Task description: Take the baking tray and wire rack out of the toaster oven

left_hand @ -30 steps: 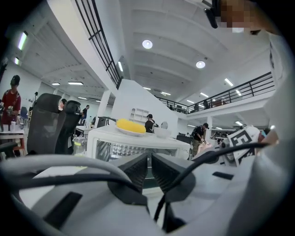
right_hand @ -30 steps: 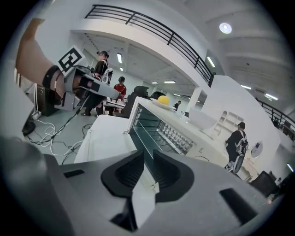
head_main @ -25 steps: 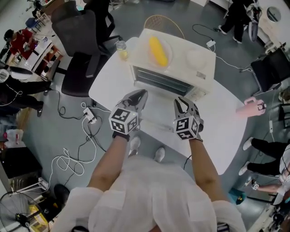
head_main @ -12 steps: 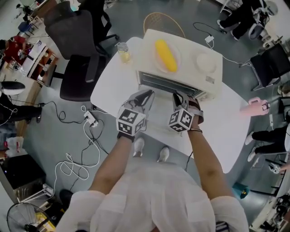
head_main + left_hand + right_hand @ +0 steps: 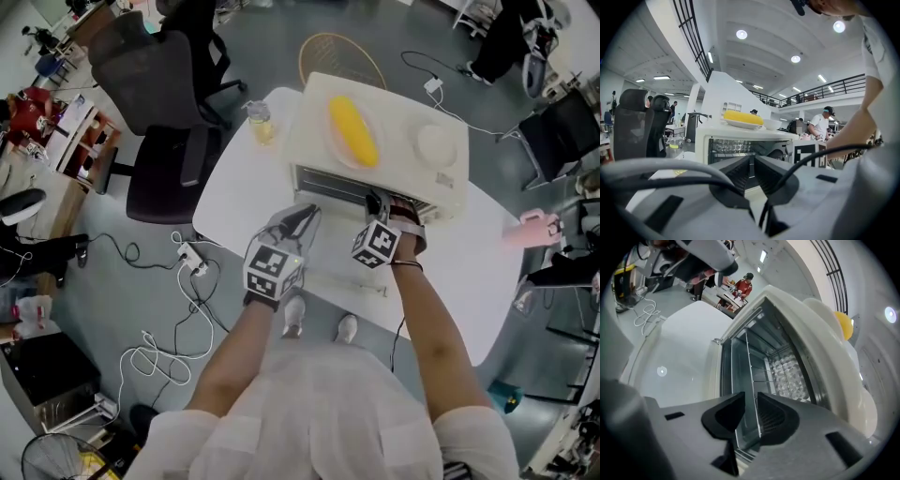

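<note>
toaster oven [image 5: 398, 183] sits at the far side of the white table [image 5: 234, 178], its door dropped open toward the person. on its top a plate [image 5: 336, 145] carries a yellow corn cob [image 5: 354, 131], with a pale bowl [image 5: 436, 145] beside it. a jar [image 5: 260, 122] of yellowish liquid stands on the table just left of the oven.

the right claw [image 5: 378, 202] is at the mouth of the oven, tilted downward. in the right gripper view its jaws stand apart and have just been opening. a thin metal edge runs through the gap between them, and the pads do not press on it. the bars of the wire rack [image 5: 754, 376] reach back into the cavity. a flat grey sheet [image 5: 739, 380] lies close beside them, and i cannot tell if it is the baking tray. both are inside the oven.

the left claw [image 5: 302, 217] hangs over the table in front of the oven's left half. its jaws are nearly together with nothing between them.
</note>
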`<state>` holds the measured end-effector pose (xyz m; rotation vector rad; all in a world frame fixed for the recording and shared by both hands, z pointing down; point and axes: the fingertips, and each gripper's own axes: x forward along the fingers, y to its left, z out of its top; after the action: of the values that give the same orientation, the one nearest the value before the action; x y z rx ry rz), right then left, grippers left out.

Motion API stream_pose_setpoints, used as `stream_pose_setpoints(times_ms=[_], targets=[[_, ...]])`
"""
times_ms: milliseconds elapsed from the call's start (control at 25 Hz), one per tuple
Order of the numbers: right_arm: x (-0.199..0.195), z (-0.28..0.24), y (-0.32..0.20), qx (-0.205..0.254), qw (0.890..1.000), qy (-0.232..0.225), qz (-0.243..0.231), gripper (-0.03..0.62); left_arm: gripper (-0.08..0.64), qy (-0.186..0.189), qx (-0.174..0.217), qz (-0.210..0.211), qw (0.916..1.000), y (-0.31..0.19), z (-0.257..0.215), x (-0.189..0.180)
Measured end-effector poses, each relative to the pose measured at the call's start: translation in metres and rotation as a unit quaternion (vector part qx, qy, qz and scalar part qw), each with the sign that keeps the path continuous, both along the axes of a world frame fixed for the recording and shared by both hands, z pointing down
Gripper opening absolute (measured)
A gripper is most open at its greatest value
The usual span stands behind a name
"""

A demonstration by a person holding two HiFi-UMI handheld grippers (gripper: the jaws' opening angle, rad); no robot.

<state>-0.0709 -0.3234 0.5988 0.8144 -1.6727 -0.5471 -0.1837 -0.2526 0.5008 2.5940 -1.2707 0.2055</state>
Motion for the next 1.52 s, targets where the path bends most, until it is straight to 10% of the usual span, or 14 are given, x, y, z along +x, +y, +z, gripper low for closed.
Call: stream_pose_setpoints(times_ms=[680,1520], targets=[[0.018,0.012,-0.019,-0.017,0.997,0.068,0.044,0.011,0.023,-0.009,-0.021,-0.001,0.9997,0.0,0.009,-0.025],[0.002,0.013,0.069,-0.01,0.999,0.016,0.045,0.014,0.137,-0.094,-0.129,-0.06,0.9853,-0.028,0.07,-0.049]])
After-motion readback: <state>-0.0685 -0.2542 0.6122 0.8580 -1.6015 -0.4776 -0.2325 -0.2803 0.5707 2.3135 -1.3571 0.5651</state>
